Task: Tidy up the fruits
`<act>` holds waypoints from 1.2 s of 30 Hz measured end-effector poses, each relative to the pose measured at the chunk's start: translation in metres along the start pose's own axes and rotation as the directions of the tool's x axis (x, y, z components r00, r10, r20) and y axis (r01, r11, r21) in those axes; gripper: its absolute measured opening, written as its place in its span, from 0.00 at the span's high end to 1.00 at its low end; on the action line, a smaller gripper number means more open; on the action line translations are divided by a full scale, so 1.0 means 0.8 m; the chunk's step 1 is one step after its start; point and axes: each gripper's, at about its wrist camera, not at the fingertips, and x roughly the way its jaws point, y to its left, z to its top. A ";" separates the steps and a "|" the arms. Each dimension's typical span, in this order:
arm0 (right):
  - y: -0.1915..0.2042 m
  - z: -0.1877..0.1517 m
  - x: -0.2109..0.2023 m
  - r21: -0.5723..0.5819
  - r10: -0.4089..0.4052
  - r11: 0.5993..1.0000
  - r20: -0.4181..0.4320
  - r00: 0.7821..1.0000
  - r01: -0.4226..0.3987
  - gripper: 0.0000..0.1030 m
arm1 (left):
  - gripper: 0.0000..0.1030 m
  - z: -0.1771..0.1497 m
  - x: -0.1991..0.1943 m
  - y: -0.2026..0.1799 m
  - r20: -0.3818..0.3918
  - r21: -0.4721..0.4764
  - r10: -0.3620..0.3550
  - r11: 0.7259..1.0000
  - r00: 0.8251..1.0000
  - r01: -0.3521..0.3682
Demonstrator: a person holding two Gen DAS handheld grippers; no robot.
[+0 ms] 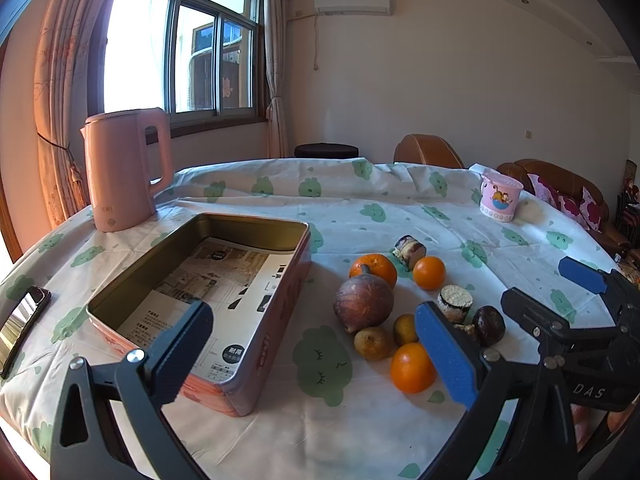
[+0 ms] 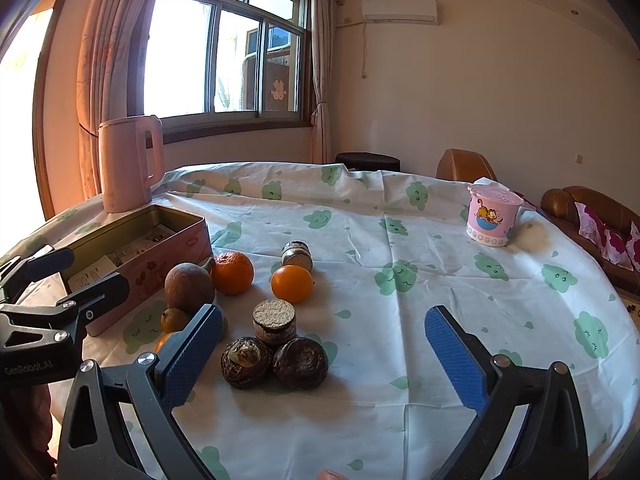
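Orange fruit (image 1: 413,367) and the rest lie loose on the desk (image 2: 400,300) beside our unfilled tin (image 1: 224,284), both claws, left (image 1: 316,356) and right (image 2: 324,354), gaping, holding nothing, so sorting is all ahead.

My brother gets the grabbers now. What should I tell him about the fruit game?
Left gripper: open, holding nothing, hovering over the near end of the tin box.
Right gripper: open, holding nothing, above the two dark round fruits.
The box holds only printed paper, no fruit.
All fruit lies in a cluster on the tablecloth right of the box: three oranges, a big brown fruit, two small yellowish ones, plus two cut stalk chunks.
Done: nothing sorted yet. Left: everything.
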 end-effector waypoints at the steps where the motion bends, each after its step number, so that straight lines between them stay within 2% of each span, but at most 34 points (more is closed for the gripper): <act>1: -0.001 0.000 0.000 0.001 0.001 1.000 0.000 1.000 -0.001 0.01 | 0.00 0.000 0.000 0.000 0.001 0.000 0.001 1.000 1.000 -0.001; 28: -0.005 -0.009 0.006 0.009 -0.007 1.000 -0.016 1.000 0.007 0.01 | 0.00 -0.007 0.008 -0.001 -0.018 0.004 -0.007 1.000 1.000 0.007; 31: -0.010 -0.014 0.007 0.013 -0.020 1.000 -0.016 1.000 0.020 0.01 | 0.02 -0.013 0.013 -0.008 -0.034 0.009 -0.028 1.000 0.999 0.029; 36: -0.022 -0.022 0.010 0.019 -0.044 0.999 -0.020 0.999 0.044 0.01 | 0.16 -0.026 0.022 -0.033 -0.084 0.053 -0.096 0.994 0.992 0.101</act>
